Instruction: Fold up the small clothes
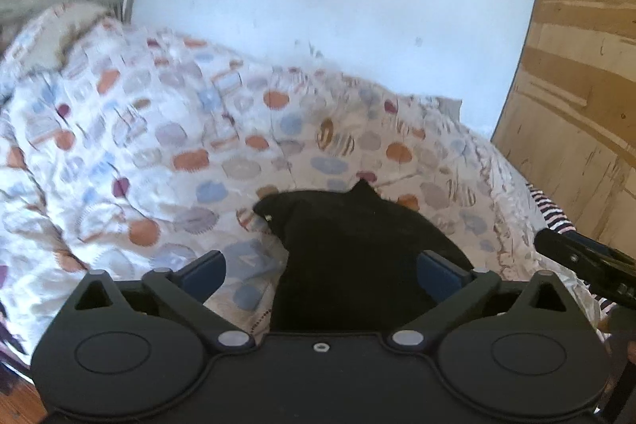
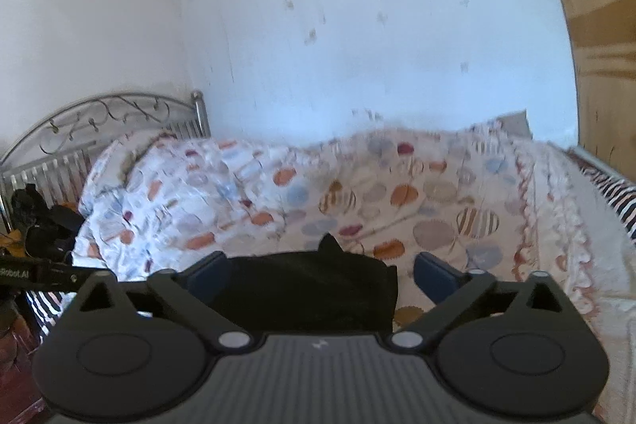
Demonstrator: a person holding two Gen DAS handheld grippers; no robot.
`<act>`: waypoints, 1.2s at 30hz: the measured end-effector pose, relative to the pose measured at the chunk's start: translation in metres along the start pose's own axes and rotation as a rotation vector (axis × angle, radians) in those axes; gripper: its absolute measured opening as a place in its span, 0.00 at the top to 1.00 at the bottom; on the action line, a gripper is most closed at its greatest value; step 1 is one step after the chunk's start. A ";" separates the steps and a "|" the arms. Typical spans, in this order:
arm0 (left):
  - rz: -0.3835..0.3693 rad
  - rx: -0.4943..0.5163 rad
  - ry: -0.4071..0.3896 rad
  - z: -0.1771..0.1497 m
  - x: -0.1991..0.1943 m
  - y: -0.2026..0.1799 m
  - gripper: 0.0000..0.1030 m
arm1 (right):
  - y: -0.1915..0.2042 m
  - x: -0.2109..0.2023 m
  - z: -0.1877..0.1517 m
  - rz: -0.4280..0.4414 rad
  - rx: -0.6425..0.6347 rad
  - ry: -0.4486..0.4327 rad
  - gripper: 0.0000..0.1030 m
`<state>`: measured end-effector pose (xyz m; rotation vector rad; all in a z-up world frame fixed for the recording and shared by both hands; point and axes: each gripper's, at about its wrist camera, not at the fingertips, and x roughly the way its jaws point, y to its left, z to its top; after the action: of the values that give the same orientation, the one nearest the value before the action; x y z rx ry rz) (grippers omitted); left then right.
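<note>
Black, soft cloth, the small garment (image 1: 357, 257), is seen from the left wrist lying on the bed (image 1: 167, 130) between the spread jaws of the left hand-held gripper (image 1: 322, 271), ungripped. From the right wrist, the right hand-held gripper (image 2: 320, 275) is likewise held apart over it; light and limp, it is judged best pinched at an edge or corner.

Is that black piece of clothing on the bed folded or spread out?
Folded, as far as shows: the black garment lies on the patterned bedspread as a compact block with straight edges, but the gripper bodies hide its near part.

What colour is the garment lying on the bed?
Black garment, clearest in the right wrist view.
</note>
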<state>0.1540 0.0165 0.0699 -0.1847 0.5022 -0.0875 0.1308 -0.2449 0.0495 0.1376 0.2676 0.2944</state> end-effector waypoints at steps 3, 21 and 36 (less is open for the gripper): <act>0.015 0.027 -0.046 -0.011 -0.028 -0.004 0.01 | 0.010 -0.031 -0.007 -0.019 -0.005 -0.032 0.00; 0.067 0.163 -0.130 -0.117 -0.094 -0.010 0.01 | 0.032 -0.122 -0.094 -0.120 -0.049 0.005 0.00; 0.084 0.139 -0.101 -0.121 -0.090 -0.001 0.01 | 0.030 -0.117 -0.097 -0.121 -0.026 0.026 0.00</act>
<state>0.0168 0.0079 0.0077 -0.0317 0.4008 -0.0306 -0.0121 -0.2423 -0.0098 0.0912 0.2962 0.1799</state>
